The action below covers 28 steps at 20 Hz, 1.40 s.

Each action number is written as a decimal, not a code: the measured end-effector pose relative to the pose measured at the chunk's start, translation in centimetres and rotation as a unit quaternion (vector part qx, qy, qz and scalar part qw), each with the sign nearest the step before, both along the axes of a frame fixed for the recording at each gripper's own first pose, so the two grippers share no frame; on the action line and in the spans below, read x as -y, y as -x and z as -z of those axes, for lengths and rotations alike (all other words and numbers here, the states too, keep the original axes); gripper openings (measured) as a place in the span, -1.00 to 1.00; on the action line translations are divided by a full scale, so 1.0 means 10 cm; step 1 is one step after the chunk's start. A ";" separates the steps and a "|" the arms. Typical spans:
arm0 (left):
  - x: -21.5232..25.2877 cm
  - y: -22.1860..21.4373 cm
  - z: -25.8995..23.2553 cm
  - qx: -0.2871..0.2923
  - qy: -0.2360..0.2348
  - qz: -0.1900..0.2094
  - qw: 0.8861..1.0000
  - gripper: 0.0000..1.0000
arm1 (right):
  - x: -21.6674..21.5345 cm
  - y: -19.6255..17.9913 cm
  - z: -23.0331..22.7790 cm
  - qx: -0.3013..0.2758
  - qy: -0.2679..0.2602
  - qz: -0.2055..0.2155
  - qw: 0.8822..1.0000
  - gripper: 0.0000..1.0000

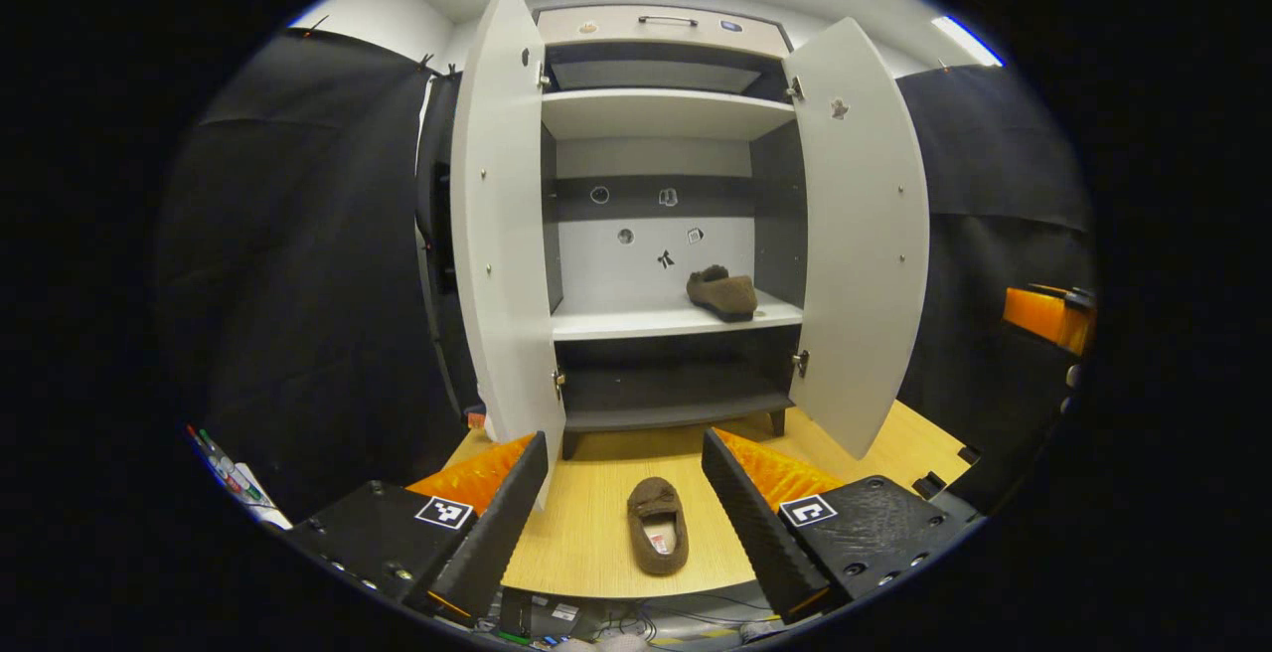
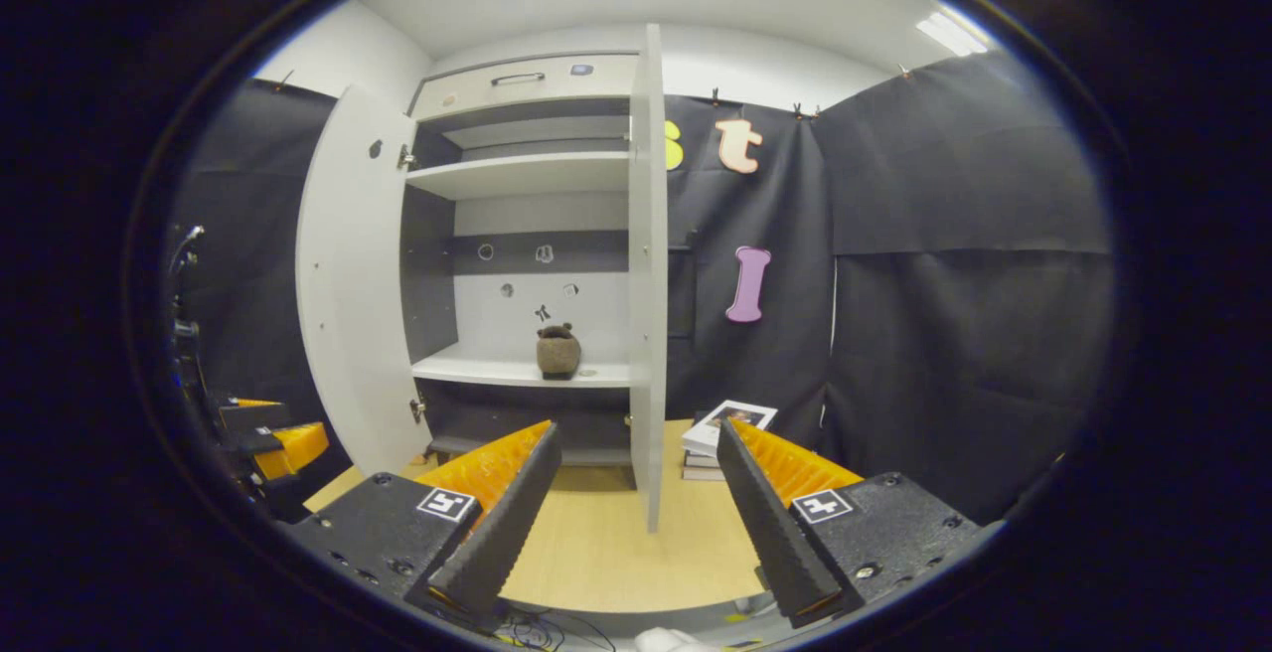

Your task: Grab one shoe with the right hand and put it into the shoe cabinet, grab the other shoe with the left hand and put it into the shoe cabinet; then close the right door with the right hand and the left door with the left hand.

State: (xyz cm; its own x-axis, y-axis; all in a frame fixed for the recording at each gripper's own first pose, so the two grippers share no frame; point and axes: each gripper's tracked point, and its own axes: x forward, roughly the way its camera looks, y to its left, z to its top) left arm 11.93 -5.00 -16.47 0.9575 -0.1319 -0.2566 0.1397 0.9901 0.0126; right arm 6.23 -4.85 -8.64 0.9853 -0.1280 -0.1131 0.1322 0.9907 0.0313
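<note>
I count two brown shoes and two cabinet doors, both doors swung wide. In the left gripper view, my left claw [image 1: 624,503] is spread open and holds nothing; the shoe on the counter [image 1: 657,525] lies between its fingers, toe toward the cabinet, touching neither finger. The counter [image 1: 586,543] has bare wood around that shoe and up to the shoe cabinet [image 1: 661,225] at twelve o'clock. The left door [image 1: 500,235] stands at about ten o'clock, the right door [image 1: 863,235] at two, with an open gap between them. The shoe on the shelf [image 1: 722,292] sits on the white middle shelf, toward its right end; the other shelves I can see are bare. In the right gripper view, my right claw [image 2: 636,508] is also open and empty, the right door's edge straight ahead, and a small stack of books [image 2: 720,433] on the counter at one o'clock.
</note>
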 end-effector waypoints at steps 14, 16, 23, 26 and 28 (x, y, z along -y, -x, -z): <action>0.09 -0.77 2.52 -0.197 -0.022 0.002 0.980 0.94 | 0.50 -0.11 0.50 -0.094 0.006 0.036 0.995 1.00; 0.05 -0.88 2.69 -0.210 -0.021 0.000 0.977 0.94 | 0.51 -0.16 0.57 -0.107 0.002 0.037 0.994 1.00; 0.01 -1.35 3.27 -0.240 -0.040 0.003 0.970 0.94 | 0.53 -0.34 0.66 -0.130 -0.001 0.039 0.991 1.00; 0.01 -1.57 3.45 -0.247 -0.041 0.004 0.968 0.94 | 0.58 -0.43 0.60 -0.131 0.009 0.043 0.990 1.00; 0.05 -1.72 3.52 -0.244 -0.035 0.006 0.969 0.94 | 0.61 -0.46 0.56 -0.130 0.016 0.047 0.990 1.00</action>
State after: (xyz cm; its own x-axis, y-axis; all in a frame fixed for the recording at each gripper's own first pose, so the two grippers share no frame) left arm 29.09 -5.51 -51.65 0.7191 -0.1082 -0.6864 0.1568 0.9876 0.0087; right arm 10.78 -10.91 -14.23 0.9067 -0.2251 -0.3568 0.2231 0.9736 -0.0472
